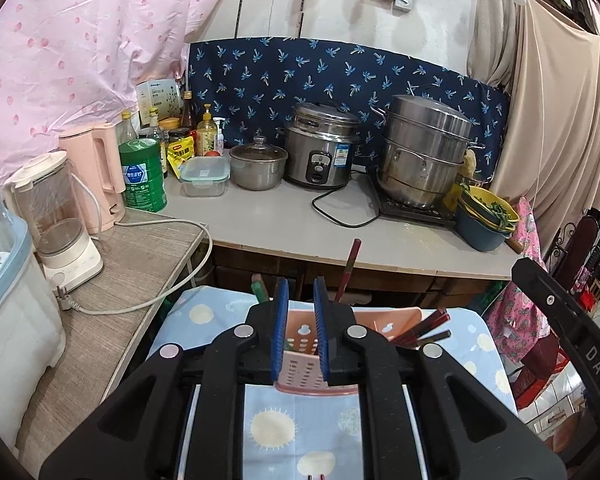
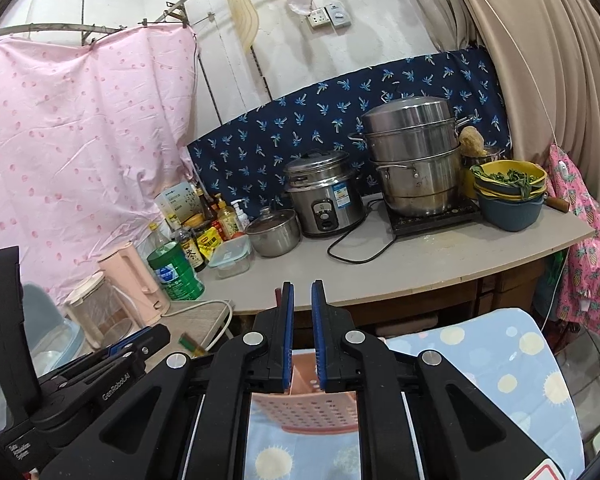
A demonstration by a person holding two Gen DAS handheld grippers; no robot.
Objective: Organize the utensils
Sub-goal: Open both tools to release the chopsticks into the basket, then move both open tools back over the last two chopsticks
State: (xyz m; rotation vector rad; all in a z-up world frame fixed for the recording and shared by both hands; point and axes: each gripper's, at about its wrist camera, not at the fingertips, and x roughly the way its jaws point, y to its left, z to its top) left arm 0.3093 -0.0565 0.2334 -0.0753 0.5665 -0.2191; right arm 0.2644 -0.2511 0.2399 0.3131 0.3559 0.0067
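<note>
A pink perforated utensil holder [image 1: 300, 364] stands on a blue sun-patterned cloth [image 1: 268, 432]. Dark red chopsticks [image 1: 428, 330] lean out of its right compartment. One reddish utensil [image 1: 350, 268] sticks up behind it, and a green-handled one [image 1: 260, 290] shows at its left. My left gripper [image 1: 301, 300] hovers just above the holder, jaws slightly apart with nothing between them. My right gripper [image 2: 301, 304] is also over the holder [image 2: 304, 404], jaws slightly apart and empty. The left gripper's body shows at the lower left of the right wrist view [image 2: 100, 372].
A grey counter [image 1: 300, 220] behind holds a rice cooker [image 1: 320, 152], a steamer pot [image 1: 424, 148] on a hob, a small lidded pot [image 1: 258, 166], stacked bowls [image 1: 484, 216], bottles and a green tin [image 1: 142, 174]. A pink kettle [image 1: 96, 172] and blender [image 1: 56, 216] stand left.
</note>
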